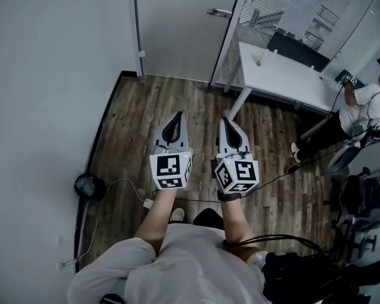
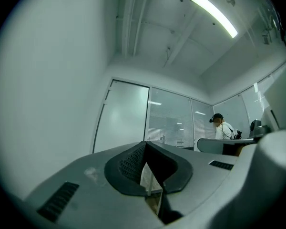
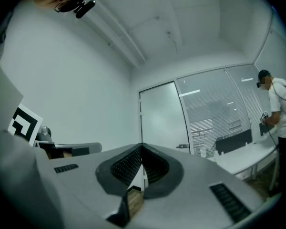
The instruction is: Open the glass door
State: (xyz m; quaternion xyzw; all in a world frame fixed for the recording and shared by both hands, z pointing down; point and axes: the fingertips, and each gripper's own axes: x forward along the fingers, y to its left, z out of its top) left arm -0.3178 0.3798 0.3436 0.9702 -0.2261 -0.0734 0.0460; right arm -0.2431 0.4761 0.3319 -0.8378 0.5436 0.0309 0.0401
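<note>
Now — left tongs (image 1: 178, 114), right tongs (image 1: 226, 120): 2 closed | glass door (image 1: 177, 27): 1

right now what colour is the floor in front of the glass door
It is a brown wood-grain plank floor with mixed lighter and darker boards, clearest in the head view.

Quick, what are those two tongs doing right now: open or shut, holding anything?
Left tongs: shut, holding nothing.
Right tongs: shut, holding nothing.

White walls (image 1: 50, 75) meet a wood-plank floor (image 1: 152, 100); 1 white table (image 1: 285, 78) stands by slatted blinds (image 1: 291, 5).
</note>
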